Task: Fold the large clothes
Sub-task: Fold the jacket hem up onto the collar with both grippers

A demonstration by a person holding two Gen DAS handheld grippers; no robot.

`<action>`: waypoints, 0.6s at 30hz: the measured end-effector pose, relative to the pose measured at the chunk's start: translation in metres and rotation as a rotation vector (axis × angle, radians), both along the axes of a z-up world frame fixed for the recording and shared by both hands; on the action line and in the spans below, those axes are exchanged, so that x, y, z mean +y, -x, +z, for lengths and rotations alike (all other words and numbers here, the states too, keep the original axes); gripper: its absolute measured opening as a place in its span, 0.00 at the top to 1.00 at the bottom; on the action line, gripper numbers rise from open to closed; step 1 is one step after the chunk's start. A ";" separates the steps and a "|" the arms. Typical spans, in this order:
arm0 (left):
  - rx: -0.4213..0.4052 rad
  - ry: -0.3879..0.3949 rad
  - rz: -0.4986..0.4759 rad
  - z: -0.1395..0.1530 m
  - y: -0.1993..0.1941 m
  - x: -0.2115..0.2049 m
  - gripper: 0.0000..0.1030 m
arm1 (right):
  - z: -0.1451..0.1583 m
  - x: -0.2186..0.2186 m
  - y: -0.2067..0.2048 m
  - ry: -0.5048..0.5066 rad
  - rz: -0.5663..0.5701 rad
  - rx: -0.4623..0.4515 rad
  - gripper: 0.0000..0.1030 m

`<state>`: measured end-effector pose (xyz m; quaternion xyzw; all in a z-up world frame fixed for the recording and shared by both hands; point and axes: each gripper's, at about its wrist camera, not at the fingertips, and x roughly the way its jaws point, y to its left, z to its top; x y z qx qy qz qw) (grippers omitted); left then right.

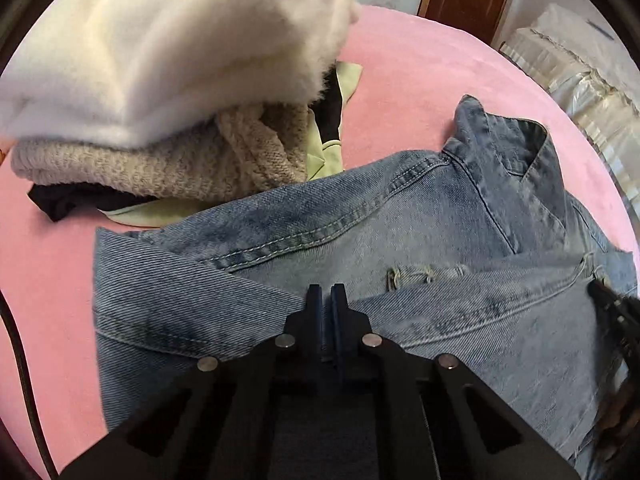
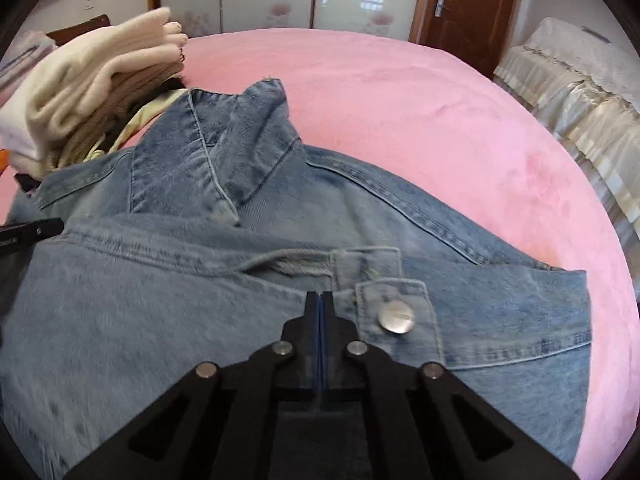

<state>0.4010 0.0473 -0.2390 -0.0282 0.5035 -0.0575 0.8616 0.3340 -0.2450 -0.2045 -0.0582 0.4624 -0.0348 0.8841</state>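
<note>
A light blue denim jacket [image 1: 360,216] lies folded on the pink bed, collar pointing away; it also fills the right wrist view [image 2: 200,280]. My left gripper [image 1: 327,294] is shut, its jaws pressed together over the jacket's folded lower part, with denim seeming to run under them. My right gripper [image 2: 319,300] is shut just left of a cuff with a silver button [image 2: 396,317]. Whether either grips cloth is hidden. The right gripper's edge shows at the right of the left wrist view [image 1: 612,308], and the left gripper's at the left of the right wrist view [image 2: 32,230].
A stack of folded clothes [image 1: 160,80] with a white fleece on top, a beige knit, black and pale green pieces sits left of the jacket [image 2: 80,92]. The pink bedspread [image 2: 400,100] stretches behind. A covered sofa [image 2: 580,92] and a brown door [image 2: 464,4] stand at the right.
</note>
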 end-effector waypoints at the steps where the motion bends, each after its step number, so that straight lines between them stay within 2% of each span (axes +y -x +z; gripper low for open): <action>1: 0.001 0.004 0.005 0.004 0.002 0.001 0.95 | 0.004 -0.001 0.004 -0.004 -0.003 0.005 1.00; 3: 0.006 0.018 0.019 0.016 0.011 0.008 0.91 | 0.013 -0.009 0.009 -0.071 -0.019 0.017 1.00; 5: -0.017 0.035 0.031 0.037 0.030 0.018 0.73 | 0.024 -0.012 0.021 -0.120 -0.027 0.012 0.97; 6: -0.042 0.040 0.034 0.048 0.041 0.022 0.70 | 0.029 -0.010 0.026 -0.125 -0.018 0.004 0.97; 9: -0.092 0.024 0.062 0.067 0.077 0.030 0.49 | 0.046 0.006 0.050 -0.136 0.025 -0.035 0.97; 13: -0.110 0.060 0.113 0.073 0.124 0.043 0.48 | 0.054 0.044 0.071 -0.233 0.076 -0.061 0.97; 18: -0.081 0.070 0.168 0.051 0.159 0.046 0.48 | 0.043 0.099 0.090 -0.221 0.142 -0.046 0.97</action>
